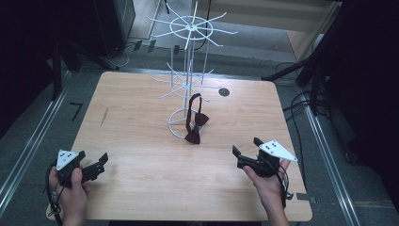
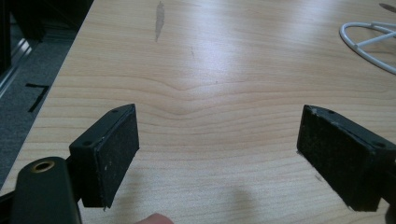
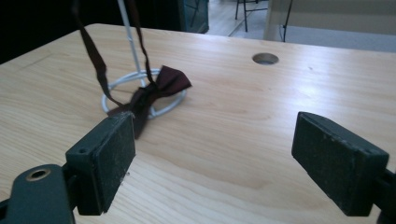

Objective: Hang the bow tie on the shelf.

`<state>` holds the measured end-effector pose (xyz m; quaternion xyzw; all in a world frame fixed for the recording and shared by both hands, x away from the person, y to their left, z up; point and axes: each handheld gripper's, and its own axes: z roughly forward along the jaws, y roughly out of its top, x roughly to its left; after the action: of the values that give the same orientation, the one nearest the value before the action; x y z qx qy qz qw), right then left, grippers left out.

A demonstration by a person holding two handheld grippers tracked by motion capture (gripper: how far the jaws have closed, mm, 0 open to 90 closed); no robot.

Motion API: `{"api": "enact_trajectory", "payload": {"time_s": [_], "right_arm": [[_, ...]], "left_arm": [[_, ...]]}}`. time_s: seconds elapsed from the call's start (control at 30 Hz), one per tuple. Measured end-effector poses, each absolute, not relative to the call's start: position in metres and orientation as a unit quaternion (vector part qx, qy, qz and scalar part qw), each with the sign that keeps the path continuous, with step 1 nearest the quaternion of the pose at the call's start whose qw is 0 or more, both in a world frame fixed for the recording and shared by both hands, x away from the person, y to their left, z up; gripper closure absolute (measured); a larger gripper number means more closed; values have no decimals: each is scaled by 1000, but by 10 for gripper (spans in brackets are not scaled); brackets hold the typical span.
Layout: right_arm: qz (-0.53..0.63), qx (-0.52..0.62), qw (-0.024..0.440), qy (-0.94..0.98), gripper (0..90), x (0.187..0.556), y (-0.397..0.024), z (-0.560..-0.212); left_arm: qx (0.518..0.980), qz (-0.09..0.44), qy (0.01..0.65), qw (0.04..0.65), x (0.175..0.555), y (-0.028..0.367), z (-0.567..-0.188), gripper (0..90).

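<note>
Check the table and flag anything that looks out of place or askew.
The dark red bow tie hangs by its strap from a low arm of the white wire rack, but its bow sags onto the rack's base ring and the wooden table, lying tilted instead of hanging free. A dark streak mars the wood.

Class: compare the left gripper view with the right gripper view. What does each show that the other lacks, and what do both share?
Left gripper view alone: a dark streak in the wood and the floor beside the table. Right gripper view alone: the bow tie with its strap hanging from the rack, and a round hole. Both: open jaws, the table and the rack's white base ring.
</note>
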<state>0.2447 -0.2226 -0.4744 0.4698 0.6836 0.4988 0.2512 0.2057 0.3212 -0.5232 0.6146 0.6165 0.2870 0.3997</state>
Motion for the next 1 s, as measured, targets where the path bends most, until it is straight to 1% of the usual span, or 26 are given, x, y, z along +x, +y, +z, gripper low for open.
{"api": "enact_trajectory", "payload": {"time_s": [1.0], "right_arm": [[451,560,269,640,140,207,-343,-524]], "left_arm": [[620,297,610,394,204,318,-523,135]]}}
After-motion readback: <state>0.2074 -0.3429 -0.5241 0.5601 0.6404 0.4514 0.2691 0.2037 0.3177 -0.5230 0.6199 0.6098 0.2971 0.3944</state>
